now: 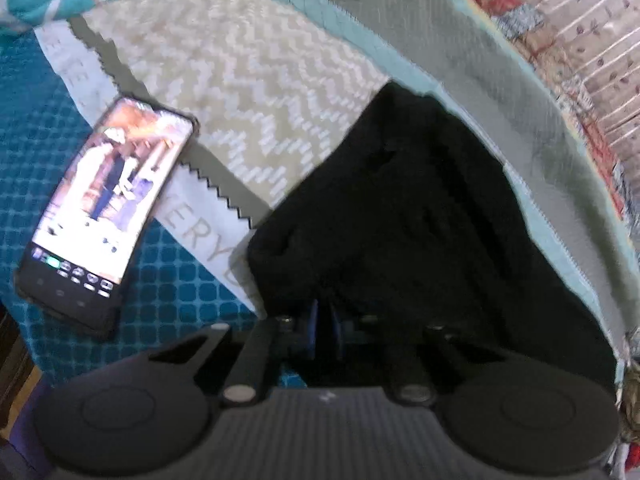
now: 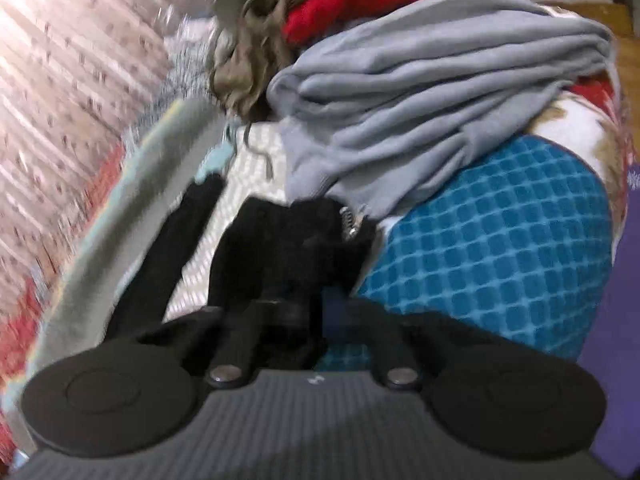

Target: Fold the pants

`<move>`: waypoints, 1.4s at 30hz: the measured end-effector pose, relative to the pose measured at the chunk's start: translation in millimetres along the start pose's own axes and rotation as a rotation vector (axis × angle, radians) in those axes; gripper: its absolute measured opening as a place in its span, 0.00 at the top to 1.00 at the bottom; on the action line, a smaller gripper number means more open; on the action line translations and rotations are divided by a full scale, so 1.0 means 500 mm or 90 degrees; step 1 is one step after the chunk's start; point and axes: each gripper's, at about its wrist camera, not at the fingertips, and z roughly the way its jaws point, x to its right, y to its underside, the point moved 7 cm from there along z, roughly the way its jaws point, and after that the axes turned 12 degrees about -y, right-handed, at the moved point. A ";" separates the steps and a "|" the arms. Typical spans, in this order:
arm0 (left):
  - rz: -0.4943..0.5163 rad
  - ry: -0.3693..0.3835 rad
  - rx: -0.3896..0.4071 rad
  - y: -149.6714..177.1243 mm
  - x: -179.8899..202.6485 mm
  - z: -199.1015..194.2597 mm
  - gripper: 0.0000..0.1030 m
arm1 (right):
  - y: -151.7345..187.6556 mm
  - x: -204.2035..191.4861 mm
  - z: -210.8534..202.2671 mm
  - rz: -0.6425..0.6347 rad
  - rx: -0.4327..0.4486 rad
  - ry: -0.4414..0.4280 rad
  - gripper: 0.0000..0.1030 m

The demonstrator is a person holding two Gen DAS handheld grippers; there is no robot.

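The black pants (image 1: 408,216) lie bunched over a chevron-patterned cloth (image 1: 248,72) and a grey-green blanket (image 1: 460,60) in the left wrist view. My left gripper (image 1: 326,320) is shut on the near edge of the pants; its blue pads pinch the black fabric. In the right wrist view the black pants (image 2: 280,248) hang bunched from my right gripper (image 2: 316,308), which is shut on them. A metal zipper (image 2: 350,220) shows on their right side. The fingertips of both grippers are partly hidden by the fabric.
A phone (image 1: 104,208) with a lit screen lies on the teal patterned bedcover (image 1: 180,288) at the left. A pile of grey (image 2: 432,92), red (image 2: 352,0) and brown clothes sits ahead of the right gripper. A floral quilt (image 2: 60,80) lies at the left.
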 end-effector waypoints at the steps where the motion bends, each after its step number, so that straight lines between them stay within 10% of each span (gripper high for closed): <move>1: 0.000 0.001 0.011 -0.004 -0.005 -0.018 0.93 | -0.015 -0.016 -0.029 -0.011 0.031 -0.015 0.93; 8: -0.002 0.027 0.024 -0.009 -0.023 -0.089 0.94 | -0.083 0.017 -0.232 0.015 0.177 -0.009 0.94; 20: -0.008 -0.030 -0.013 0.059 -0.088 -0.048 0.94 | 0.039 0.156 -0.173 0.063 0.084 0.124 0.91; 26: 0.011 -0.031 0.014 0.061 -0.088 -0.077 0.95 | 0.033 0.157 -0.183 0.081 0.090 0.140 0.67; 32: 0.005 -0.030 0.020 0.091 -0.131 -0.124 0.96 | -0.008 0.122 -0.247 0.018 0.189 0.206 0.67; 36: 0.038 -0.160 0.057 0.103 -0.179 -0.125 0.97 | -0.031 0.057 -0.254 -0.046 0.241 0.203 0.67; 42: 0.029 -0.066 0.109 0.041 -0.150 -0.167 0.92 | -0.049 -0.078 -0.183 -0.127 0.207 0.101 0.67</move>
